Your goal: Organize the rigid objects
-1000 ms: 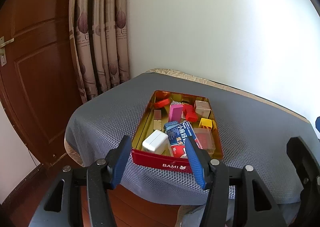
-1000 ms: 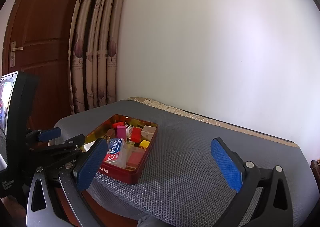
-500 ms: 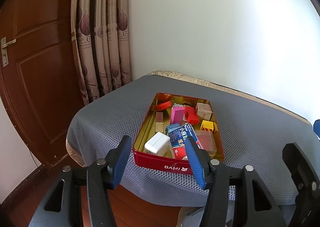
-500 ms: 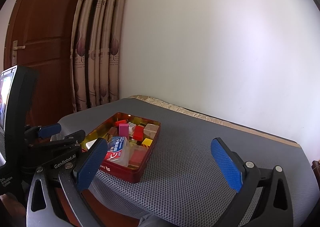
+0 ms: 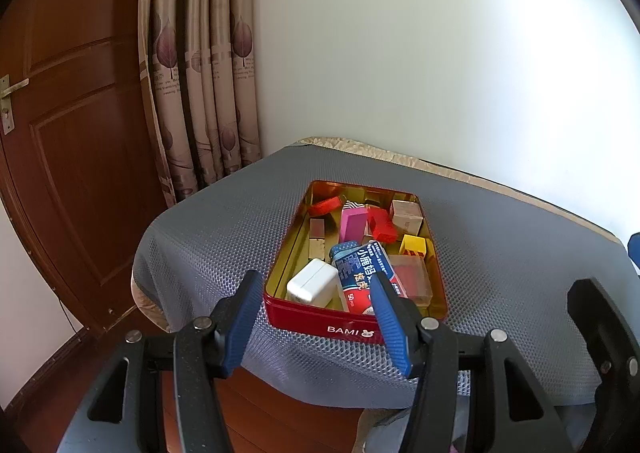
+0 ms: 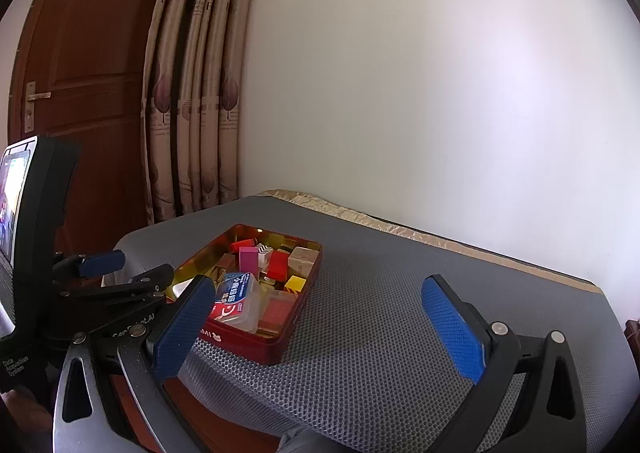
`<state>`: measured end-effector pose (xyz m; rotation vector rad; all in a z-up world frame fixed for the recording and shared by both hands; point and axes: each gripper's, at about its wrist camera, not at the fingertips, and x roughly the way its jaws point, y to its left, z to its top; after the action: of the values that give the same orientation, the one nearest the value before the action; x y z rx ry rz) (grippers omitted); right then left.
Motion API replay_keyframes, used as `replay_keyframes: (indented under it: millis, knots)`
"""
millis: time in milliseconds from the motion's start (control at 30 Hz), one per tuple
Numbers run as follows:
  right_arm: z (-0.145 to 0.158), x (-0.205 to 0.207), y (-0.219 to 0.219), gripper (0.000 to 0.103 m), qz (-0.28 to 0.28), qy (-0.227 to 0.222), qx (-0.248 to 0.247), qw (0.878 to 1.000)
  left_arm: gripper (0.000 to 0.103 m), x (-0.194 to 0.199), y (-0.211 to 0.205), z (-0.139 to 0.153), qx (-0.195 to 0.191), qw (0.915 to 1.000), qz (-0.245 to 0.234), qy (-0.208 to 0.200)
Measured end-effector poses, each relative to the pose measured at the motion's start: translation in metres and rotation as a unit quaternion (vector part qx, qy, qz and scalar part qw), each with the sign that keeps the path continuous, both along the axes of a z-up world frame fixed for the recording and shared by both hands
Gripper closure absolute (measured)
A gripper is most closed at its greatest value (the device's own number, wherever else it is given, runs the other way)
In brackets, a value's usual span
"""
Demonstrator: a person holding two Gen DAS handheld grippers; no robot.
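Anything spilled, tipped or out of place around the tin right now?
Nothing spilled: the grey mat around the red tin is bare. Inside, items lie jumbled, and the blue-labelled pack rests tilted across the others. The tin sits right at the table's near edge.

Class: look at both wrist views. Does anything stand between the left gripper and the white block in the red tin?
Only the red tin's near wall. The left gripper, open and empty, hangs before it; the white block lies uncovered just inside.

wooden door | leaf-print curtain | white wall, perhaps plaster
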<state>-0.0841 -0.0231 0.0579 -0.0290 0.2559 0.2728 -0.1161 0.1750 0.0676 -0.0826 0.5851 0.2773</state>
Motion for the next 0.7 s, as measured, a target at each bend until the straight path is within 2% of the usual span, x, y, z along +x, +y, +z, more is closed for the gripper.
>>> replay_keyframes:
  millis: [700]
  knots:
    - [-0.0032,0.0003,0.0046,0.001,0.006,0.007,-0.002,1.0,0.046,0.0014,-0.0012,-0.0015,0.0,1.0,-0.001,0.005]
